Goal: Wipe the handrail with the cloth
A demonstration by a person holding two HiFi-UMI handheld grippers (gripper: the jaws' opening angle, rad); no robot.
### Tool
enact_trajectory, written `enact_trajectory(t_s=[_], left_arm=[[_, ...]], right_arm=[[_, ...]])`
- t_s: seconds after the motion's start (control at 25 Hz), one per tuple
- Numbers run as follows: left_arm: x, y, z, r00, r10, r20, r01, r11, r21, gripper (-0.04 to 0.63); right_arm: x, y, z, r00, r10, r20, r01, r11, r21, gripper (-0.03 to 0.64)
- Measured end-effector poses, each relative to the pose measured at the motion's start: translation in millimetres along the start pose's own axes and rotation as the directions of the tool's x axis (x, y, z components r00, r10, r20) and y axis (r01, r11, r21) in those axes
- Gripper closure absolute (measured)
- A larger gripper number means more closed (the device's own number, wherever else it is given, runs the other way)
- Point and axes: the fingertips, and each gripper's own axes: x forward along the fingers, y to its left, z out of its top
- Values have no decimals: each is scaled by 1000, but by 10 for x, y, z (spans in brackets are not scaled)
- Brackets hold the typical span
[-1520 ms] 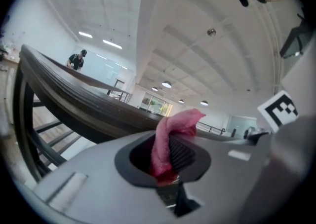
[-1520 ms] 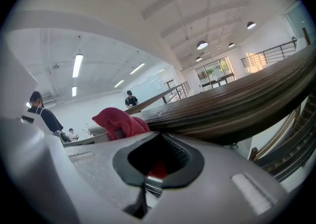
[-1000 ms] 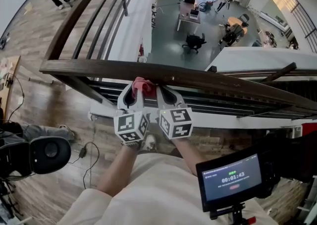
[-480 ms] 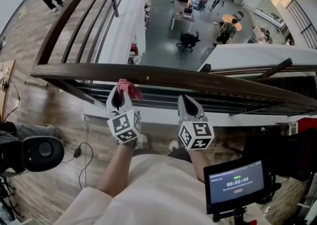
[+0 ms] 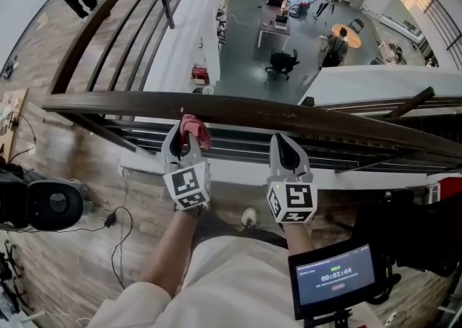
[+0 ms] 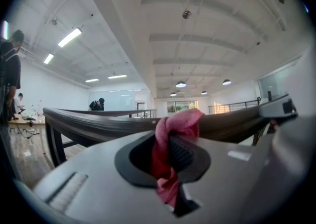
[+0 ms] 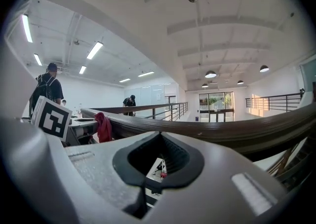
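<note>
Right between the left tongs (image 5: pixel 185 138) sits the pinched cloth (image 5: pixel 195 130).

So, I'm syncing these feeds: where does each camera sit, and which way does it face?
Head view: on the person's head, looking steeply down over the handrail; both forearms, left gripper and right gripper show.
Left gripper view: on the left gripper, along its jaws, shut on the cloth, toward the handrail.
Right gripper view: on the right gripper, along its shut, empty jaws toward the handrail.
Shared: both gripper views show handrail and cloth.
</note>
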Motion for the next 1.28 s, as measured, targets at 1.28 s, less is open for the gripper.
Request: enact_trajectory(t_s=[1.28], left_arm=[[-54, -1355, 148, 972, -203, 118, 178, 965, 193, 549]], right_arm=[[-302, -338, -63, 997, -65, -35, 66, 998, 25, 615]])
